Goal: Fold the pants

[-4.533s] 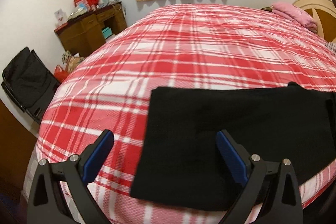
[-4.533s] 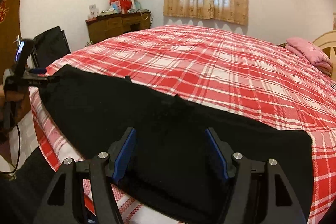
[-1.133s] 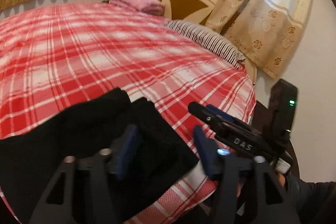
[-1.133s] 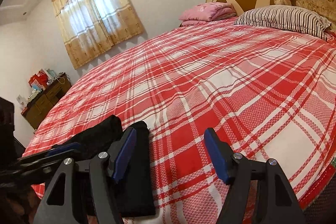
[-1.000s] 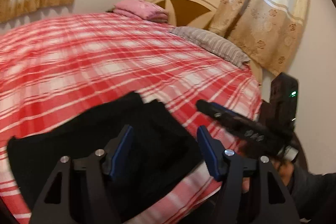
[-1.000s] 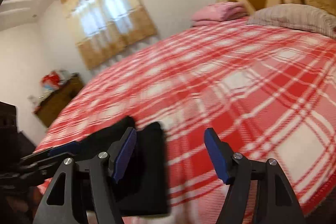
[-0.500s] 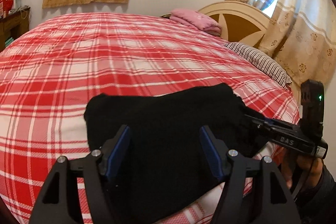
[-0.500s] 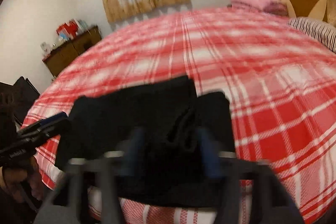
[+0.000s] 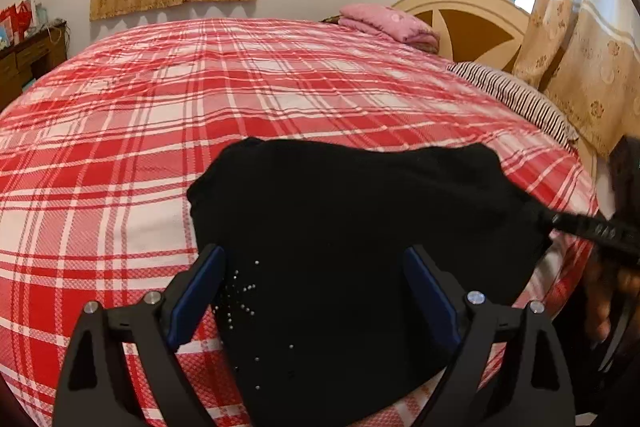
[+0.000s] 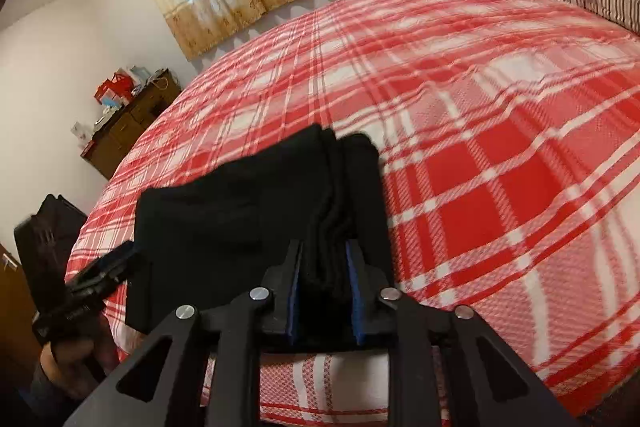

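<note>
Centrally, black pants (image 9: 360,227) folded on plaid bed (image 9: 120,147). Left gripper (image 9: 316,291) widening, unclamped over cloth at 6 o'clock. Right gripper (image 10: 323,279) narrow, easing slightly, pinching pants' bunched edge.

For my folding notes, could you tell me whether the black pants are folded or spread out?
Folded: the pants lie as a compact stacked rectangle on the bed, layered edges showing.

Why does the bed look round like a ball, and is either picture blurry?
Left wrist view: fisheye bulges the plaid bedspread; sharp, but the black pants lose detail and the windows glare. Right wrist view: same bulge, with motion smear across the bedspread.
</note>
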A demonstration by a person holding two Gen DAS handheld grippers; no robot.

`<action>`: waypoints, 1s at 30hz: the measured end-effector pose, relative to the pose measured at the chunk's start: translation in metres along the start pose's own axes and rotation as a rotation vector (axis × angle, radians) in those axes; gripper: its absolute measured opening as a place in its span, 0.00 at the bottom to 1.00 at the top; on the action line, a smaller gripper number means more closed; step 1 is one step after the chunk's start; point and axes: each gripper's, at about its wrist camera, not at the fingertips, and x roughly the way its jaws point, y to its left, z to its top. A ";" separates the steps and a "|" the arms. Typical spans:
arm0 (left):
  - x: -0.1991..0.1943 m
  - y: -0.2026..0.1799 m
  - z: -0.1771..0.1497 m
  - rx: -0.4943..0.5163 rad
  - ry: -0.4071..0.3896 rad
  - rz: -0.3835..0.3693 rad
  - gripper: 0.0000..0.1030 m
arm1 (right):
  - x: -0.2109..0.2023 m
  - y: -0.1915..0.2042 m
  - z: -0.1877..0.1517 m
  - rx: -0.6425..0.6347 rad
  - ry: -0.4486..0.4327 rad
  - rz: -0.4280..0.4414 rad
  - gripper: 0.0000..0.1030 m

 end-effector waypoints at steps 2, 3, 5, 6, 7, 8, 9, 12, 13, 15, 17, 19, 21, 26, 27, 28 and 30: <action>-0.001 -0.001 -0.001 0.007 -0.004 0.001 0.91 | -0.007 0.007 0.003 -0.029 -0.028 -0.054 0.29; -0.001 0.000 -0.001 0.005 -0.003 0.000 0.92 | -0.013 0.013 0.006 -0.049 -0.068 -0.082 0.34; 0.000 0.001 -0.001 -0.005 -0.003 -0.001 0.93 | -0.023 0.026 0.013 -0.089 -0.135 -0.080 0.42; 0.000 0.001 -0.002 -0.004 -0.001 -0.003 0.93 | -0.025 0.032 0.018 -0.105 -0.156 -0.064 0.46; 0.001 -0.001 -0.002 0.002 0.002 0.001 0.93 | -0.026 0.040 0.024 -0.123 -0.171 -0.035 0.51; 0.002 -0.002 -0.003 0.011 0.005 0.005 0.93 | -0.023 0.048 0.030 -0.140 -0.176 0.015 0.53; 0.003 -0.004 -0.004 0.020 0.008 0.007 0.93 | -0.020 0.052 0.035 -0.147 -0.175 0.068 0.54; 0.002 -0.006 -0.005 0.027 0.010 0.002 0.93 | 0.010 0.062 0.049 -0.152 -0.111 0.178 0.55; 0.002 -0.006 -0.005 0.031 0.010 0.004 0.94 | 0.020 0.062 0.052 -0.149 -0.083 0.165 0.55; 0.002 -0.006 -0.005 0.037 0.010 0.005 0.94 | 0.044 0.052 0.054 -0.120 -0.032 0.066 0.54; 0.003 -0.006 -0.007 0.044 0.009 0.017 0.98 | 0.053 0.030 0.050 -0.036 0.005 0.000 0.54; 0.006 -0.003 -0.010 0.039 0.015 0.035 0.99 | 0.052 0.013 0.048 0.013 -0.003 0.016 0.54; 0.010 -0.001 -0.012 0.026 0.029 0.039 0.99 | 0.054 0.004 0.046 0.019 0.019 -0.013 0.54; 0.003 -0.004 -0.011 0.024 0.017 0.054 1.00 | 0.026 0.013 0.046 0.004 -0.086 -0.059 0.54; -0.001 -0.005 -0.009 0.026 0.005 0.064 1.00 | 0.016 0.022 0.045 -0.035 -0.127 -0.078 0.55; -0.003 -0.004 -0.007 0.027 -0.005 0.063 1.00 | 0.009 0.030 0.044 -0.062 -0.152 -0.079 0.55; -0.008 -0.004 0.001 0.031 -0.028 0.067 1.00 | -0.007 0.048 0.036 -0.133 -0.197 -0.045 0.55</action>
